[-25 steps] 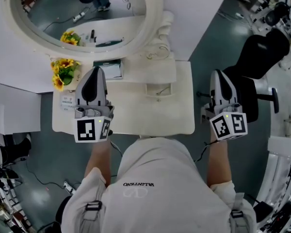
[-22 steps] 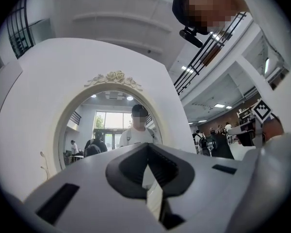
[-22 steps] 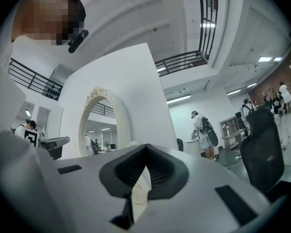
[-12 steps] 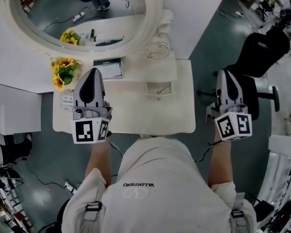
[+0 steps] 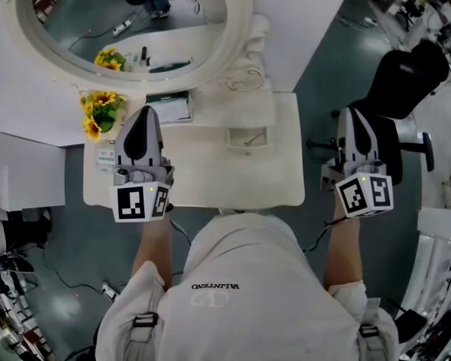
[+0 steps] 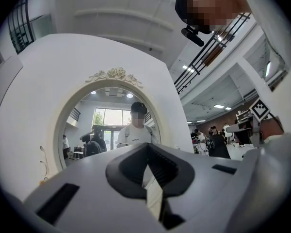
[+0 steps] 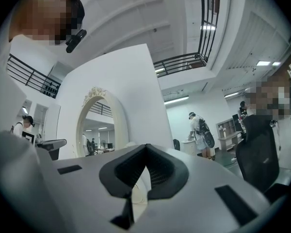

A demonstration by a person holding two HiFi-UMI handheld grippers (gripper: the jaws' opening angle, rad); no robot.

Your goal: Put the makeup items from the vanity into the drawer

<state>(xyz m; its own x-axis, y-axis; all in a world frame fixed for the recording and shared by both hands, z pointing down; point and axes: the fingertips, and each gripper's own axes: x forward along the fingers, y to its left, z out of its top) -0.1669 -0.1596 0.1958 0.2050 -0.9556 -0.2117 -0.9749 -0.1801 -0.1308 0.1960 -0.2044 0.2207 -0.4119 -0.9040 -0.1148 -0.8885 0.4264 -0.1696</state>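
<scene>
Left claw [image 5: 146,113] is pressed together, empty, and is held over the left of the vanity surface [image 5: 278,179], its tip near a flat green-edged box [image 5: 167,107] laid at the back beside sunflowers [image 5: 98,113]. Right claw [image 5: 354,115] is likewise pressed together, empty, held past the surface's right edge. Small drawer [image 5: 246,137] is seen mid-back

Claw [image 6: 147,153] closed (mirror [image 6: 106,123] ahead).

Two grippers, the left gripper [image 5: 145,113] and the right gripper [image 5: 355,113]; one worktop [image 5: 210,180], one mirror [image 5: 83,32], one sunflower bunch [image 5: 98,111], one drawer [image 5: 246,137], one chair [image 5: 406,77].
</scene>
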